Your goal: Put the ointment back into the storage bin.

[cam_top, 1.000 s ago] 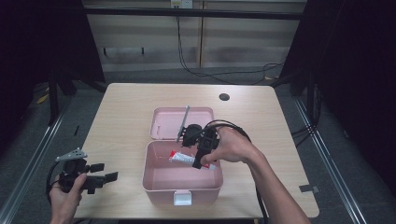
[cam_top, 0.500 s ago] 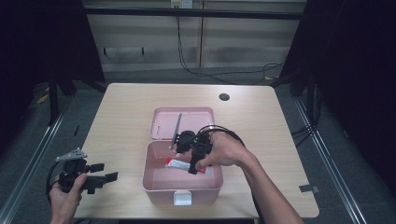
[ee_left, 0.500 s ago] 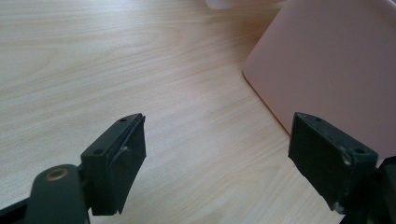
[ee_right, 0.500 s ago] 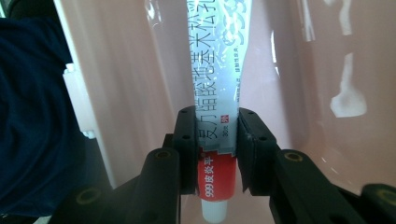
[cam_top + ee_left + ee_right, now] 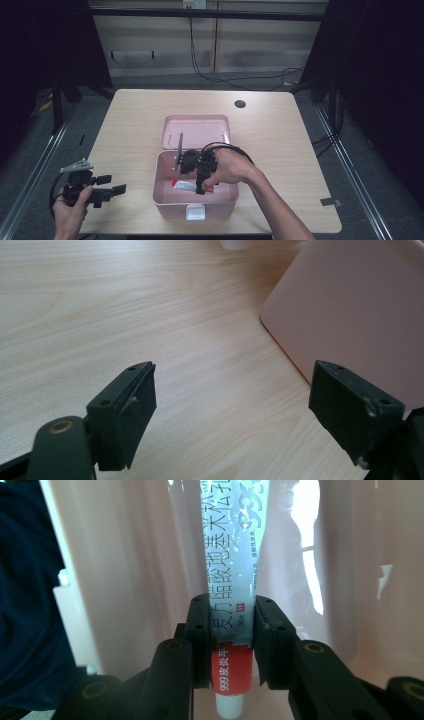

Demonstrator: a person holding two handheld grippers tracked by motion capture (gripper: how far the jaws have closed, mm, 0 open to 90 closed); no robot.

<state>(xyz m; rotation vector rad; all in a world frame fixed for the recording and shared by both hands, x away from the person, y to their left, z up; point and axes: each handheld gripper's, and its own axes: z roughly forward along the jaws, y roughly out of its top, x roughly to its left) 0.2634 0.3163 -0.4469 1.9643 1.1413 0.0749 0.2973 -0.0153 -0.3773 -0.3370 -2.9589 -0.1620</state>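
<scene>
A silver and red ointment tube (image 5: 231,610) with printed characters and a white cap sits pinched between the jaws of my right gripper (image 5: 231,640). In the high view that tube (image 5: 186,186) lies low inside the open pink box (image 5: 225,197), with my right gripper (image 5: 199,186) reaching down into the box. The box lid (image 5: 197,130) lies flat behind it. My left gripper (image 5: 114,185) rests at the table's front left, open, with bare wood between its jaws; in the left gripper view the left gripper (image 5: 232,410) faces the box's outer wall (image 5: 360,315).
A round dark hole (image 5: 240,104) marks the tabletop at the back right. The light wooden table (image 5: 280,140) spreads around the box. Dark floor and metal rails border it on both sides.
My right gripper has sunk into the box and shifted left and nearer, carrying the tube down with it. The left hand has kept still.
</scene>
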